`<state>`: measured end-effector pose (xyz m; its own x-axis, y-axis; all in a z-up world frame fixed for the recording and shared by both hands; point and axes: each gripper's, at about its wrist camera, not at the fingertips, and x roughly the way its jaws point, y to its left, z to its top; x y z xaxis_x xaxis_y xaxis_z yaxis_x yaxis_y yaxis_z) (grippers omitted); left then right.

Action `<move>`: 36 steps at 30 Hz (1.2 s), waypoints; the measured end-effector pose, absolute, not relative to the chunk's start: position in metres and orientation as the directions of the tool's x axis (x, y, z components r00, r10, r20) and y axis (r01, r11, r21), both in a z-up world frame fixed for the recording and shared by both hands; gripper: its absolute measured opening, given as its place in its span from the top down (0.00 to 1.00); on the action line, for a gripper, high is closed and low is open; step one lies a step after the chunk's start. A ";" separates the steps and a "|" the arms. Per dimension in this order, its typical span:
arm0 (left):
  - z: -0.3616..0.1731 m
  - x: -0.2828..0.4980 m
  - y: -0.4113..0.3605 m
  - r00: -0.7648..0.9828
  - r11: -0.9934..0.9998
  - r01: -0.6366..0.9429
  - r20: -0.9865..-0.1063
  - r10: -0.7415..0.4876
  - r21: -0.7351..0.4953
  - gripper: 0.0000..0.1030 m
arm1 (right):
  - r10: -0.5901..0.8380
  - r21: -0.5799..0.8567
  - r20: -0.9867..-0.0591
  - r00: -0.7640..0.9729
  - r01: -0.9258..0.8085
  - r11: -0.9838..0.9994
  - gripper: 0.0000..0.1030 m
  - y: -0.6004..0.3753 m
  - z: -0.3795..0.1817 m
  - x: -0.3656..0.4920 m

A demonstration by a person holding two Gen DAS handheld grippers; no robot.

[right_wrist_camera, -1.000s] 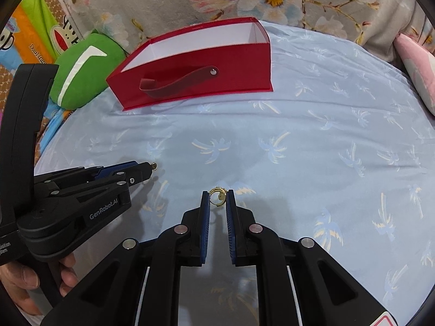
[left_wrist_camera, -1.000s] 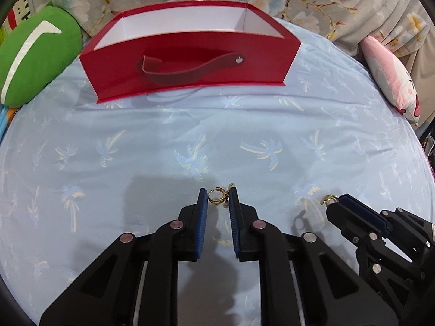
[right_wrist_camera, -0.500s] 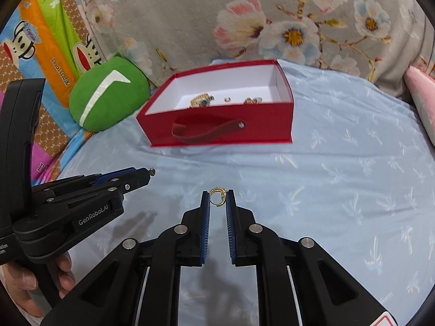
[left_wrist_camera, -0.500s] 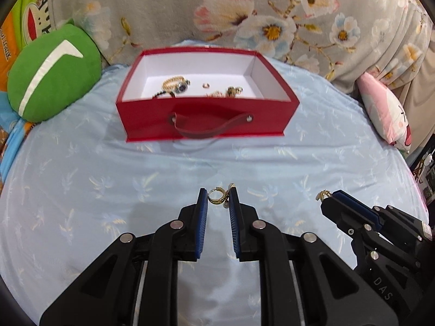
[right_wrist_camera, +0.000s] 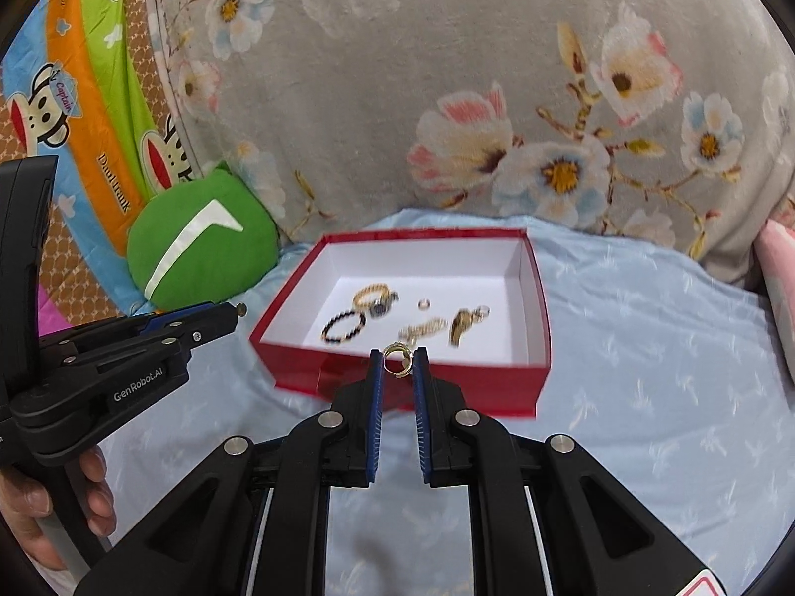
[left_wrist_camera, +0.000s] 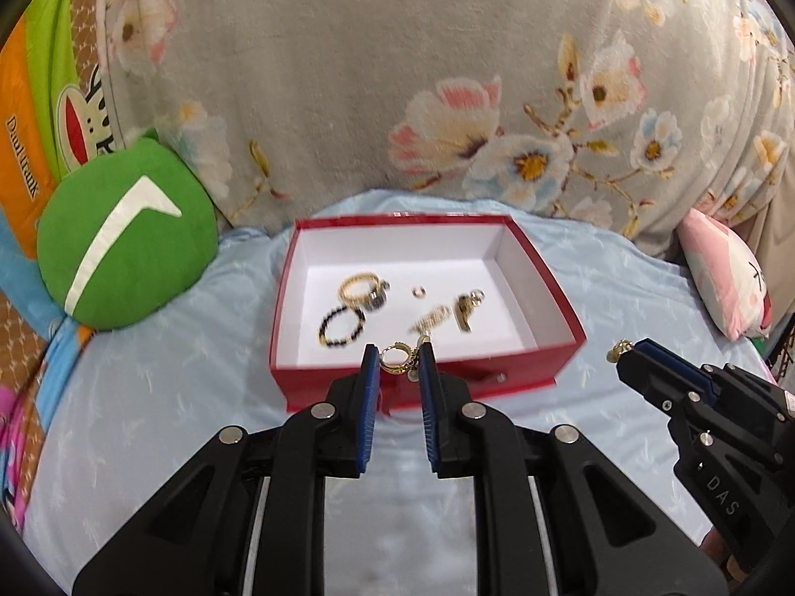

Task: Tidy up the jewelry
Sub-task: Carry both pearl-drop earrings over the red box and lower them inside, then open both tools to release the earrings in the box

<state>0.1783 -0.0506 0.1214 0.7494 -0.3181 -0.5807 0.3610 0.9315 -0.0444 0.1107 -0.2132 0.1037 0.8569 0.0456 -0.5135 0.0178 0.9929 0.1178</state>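
Note:
A red box with a white inside stands on the light blue bedsheet; it shows in the right wrist view too, as the red box. Several gold and beaded pieces lie on its floor. My left gripper is shut on a gold hoop earring with a small dangling charm, held above the box's near wall. My right gripper is shut on a gold ring, likewise over the near wall. Each gripper appears in the other's view, the right gripper at right and the left gripper at left.
A green round cushion lies left of the box. A grey floral blanket rises behind it. A pink pillow sits at the right edge. A hand grips the left tool's handle. Bare sheet spreads right of the box.
Both grippers have risen from the sheet with their gold pieces and tilted, so the box's inside and its jewelry have come into view. The box now looks closer.

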 end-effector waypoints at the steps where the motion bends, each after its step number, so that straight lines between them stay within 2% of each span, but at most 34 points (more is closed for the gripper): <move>1: 0.124 0.188 -0.053 0.755 0.933 0.357 -0.576 -0.312 -0.038 0.85 | 0.041 0.114 -0.511 0.858 0.021 0.993 0.90 -0.215 0.106 0.119; 10: 0.129 0.274 -0.076 0.765 0.939 0.344 -0.572 -0.296 -0.027 0.85 | 0.043 0.119 -0.531 0.846 0.024 0.993 0.90 -0.231 0.109 0.216; 21: 0.094 0.365 -0.105 0.753 0.951 0.310 -0.611 -0.245 0.001 0.85 | 0.023 0.108 -0.576 0.817 0.047 0.993 0.90 -0.248 0.090 0.327; 36: 0.053 0.407 -0.113 0.720 0.957 0.289 -0.660 -0.214 0.006 0.85 | 0.033 0.123 -0.644 0.765 0.061 0.991 0.90 -0.252 0.042 0.371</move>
<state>0.4067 -0.1130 0.0533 0.7199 -0.2136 -0.6604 0.2893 0.9572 0.0057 0.3714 -0.2524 0.0420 0.7646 0.0329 -0.6437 0.0606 0.9906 0.1226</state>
